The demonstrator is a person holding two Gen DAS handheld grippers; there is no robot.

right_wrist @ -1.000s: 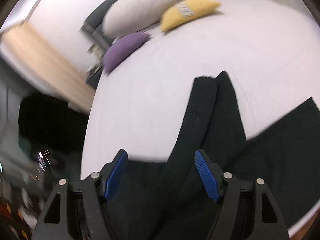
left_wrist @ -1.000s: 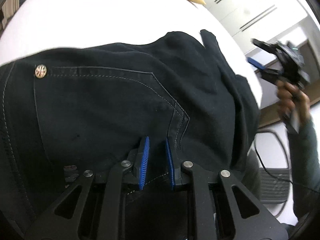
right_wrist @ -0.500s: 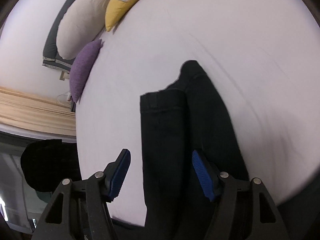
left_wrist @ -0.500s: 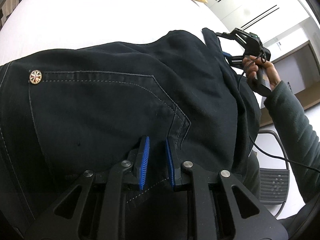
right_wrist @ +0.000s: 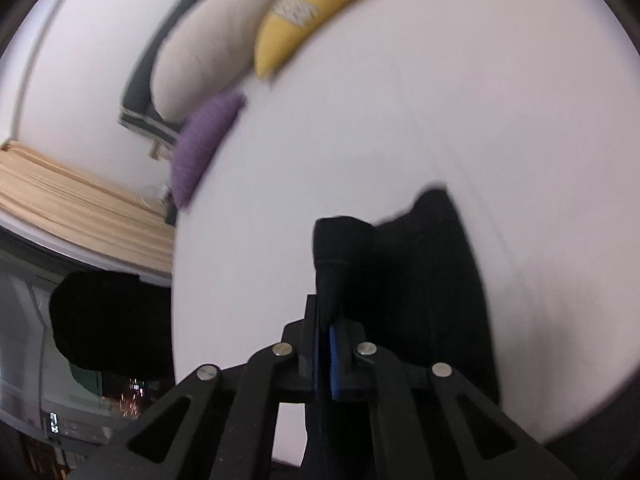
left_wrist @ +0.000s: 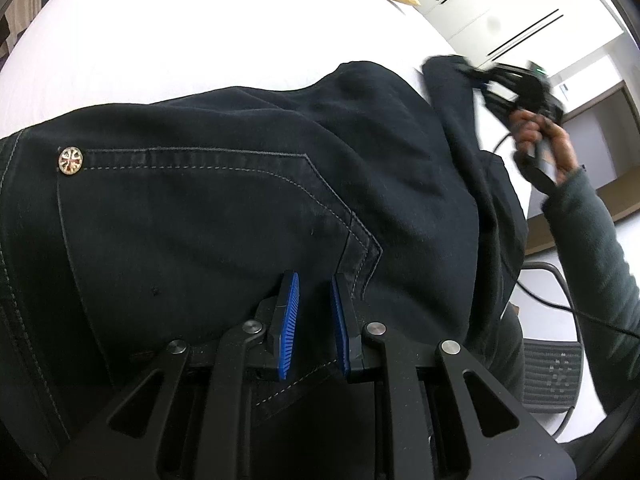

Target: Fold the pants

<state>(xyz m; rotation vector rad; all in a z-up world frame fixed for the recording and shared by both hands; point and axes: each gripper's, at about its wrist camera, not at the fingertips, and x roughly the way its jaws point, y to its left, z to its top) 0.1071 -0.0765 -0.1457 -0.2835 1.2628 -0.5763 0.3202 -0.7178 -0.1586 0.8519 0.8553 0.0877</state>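
Motion blur is smearing the right gripper (left_wrist: 516, 84) in the left wrist view; the pants (left_wrist: 240, 216) are running past the left frame edge.

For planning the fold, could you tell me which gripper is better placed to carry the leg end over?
Right. The right gripper is shut on the leg end, lifted off the bed. The left gripper pins the pants near the pocket.

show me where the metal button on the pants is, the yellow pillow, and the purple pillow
metal button (left_wrist: 71, 161), left wrist view, its patterned face.
yellow pillow (right_wrist: 310, 14), right wrist view, middle of the cushion.
purple pillow (right_wrist: 202, 142), right wrist view, centre of its knit cover.
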